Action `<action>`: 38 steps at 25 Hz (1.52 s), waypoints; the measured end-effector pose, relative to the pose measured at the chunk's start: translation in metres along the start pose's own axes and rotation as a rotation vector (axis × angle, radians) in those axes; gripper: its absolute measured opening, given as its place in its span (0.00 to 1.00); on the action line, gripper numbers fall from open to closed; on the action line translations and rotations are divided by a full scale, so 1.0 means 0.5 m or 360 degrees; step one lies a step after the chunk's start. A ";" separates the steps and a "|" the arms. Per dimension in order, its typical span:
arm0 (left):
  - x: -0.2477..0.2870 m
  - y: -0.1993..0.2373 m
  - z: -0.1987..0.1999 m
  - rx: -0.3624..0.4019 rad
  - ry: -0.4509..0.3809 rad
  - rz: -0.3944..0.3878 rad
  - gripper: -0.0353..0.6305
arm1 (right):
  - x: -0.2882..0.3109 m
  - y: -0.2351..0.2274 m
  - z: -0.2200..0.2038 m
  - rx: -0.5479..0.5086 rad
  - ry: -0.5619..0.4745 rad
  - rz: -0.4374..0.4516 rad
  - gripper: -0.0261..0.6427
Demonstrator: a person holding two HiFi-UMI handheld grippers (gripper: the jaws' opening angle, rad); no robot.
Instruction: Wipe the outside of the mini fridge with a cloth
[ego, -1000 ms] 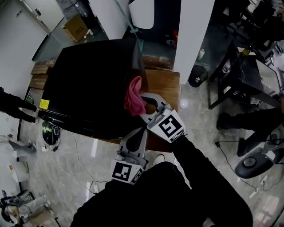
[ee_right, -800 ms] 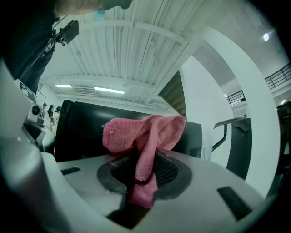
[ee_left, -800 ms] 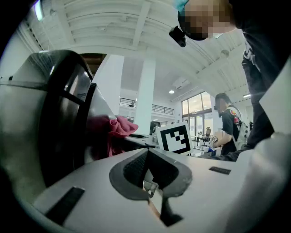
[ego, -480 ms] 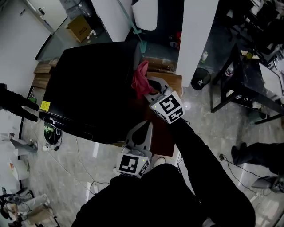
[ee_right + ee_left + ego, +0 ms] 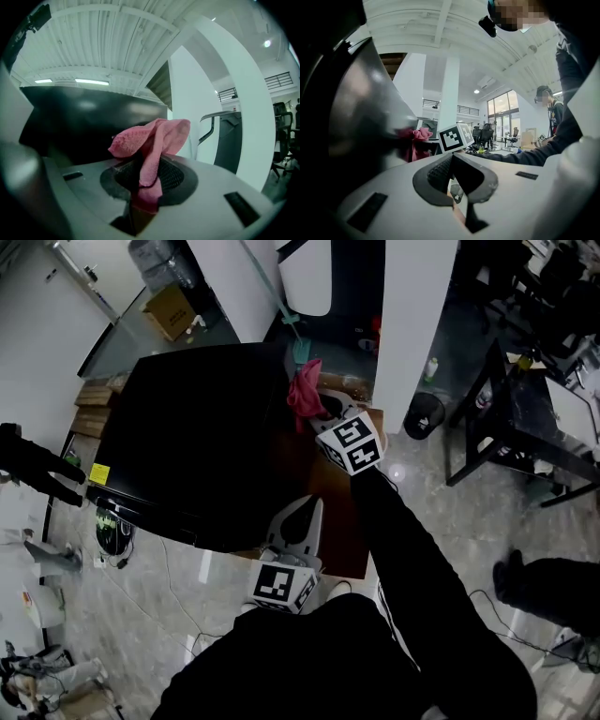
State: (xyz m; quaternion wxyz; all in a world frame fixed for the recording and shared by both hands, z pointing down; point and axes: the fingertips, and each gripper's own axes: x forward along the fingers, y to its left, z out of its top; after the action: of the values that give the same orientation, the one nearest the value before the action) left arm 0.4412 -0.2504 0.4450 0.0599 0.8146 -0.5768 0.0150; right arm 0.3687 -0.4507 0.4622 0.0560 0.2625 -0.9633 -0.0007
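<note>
At far corner of mini fridge (image 5: 187,427): pink cloth (image 5: 305,390), clamped between fingers of right gripper (image 5: 145,174).
Left gripper (image 5: 452,172): fingers together, empty, beside fridge's near corner.

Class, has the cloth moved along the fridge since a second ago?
Yes. The cloth, in the right gripper, slid along the fridge side towards its far corner.

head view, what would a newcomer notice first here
The pink cloth pops first, pinched in the right gripper by the far right corner of the big black mini fridge. The left gripper hangs shut and empty beside the fridge's near right corner.
</note>
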 end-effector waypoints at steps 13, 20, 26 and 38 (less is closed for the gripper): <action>-0.017 -0.079 0.000 0.0062 -0.0105 -0.0201 0.06 | -0.263 0.040 -0.013 0.0013 -0.0143 -0.0101 0.18; -0.087 -0.104 -0.093 0.0022 -0.0062 -0.0284 0.06 | -0.322 0.165 -0.118 0.0043 -0.0110 -0.0022 0.18; -0.159 -0.080 -0.185 -0.0018 0.0086 -0.0260 0.06 | -0.299 0.278 -0.228 0.0087 0.0018 0.0061 0.18; -0.233 -0.013 -0.278 -0.0037 0.0203 -0.0144 0.06 | -0.234 0.446 -0.353 0.0156 0.0126 0.0308 0.18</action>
State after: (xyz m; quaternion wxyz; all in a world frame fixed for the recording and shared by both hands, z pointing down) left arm 0.4144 -0.1232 0.5716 0.1065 0.8365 -0.5344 0.0574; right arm 0.3753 -0.1943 0.6320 0.0808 0.1706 -0.9800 0.0622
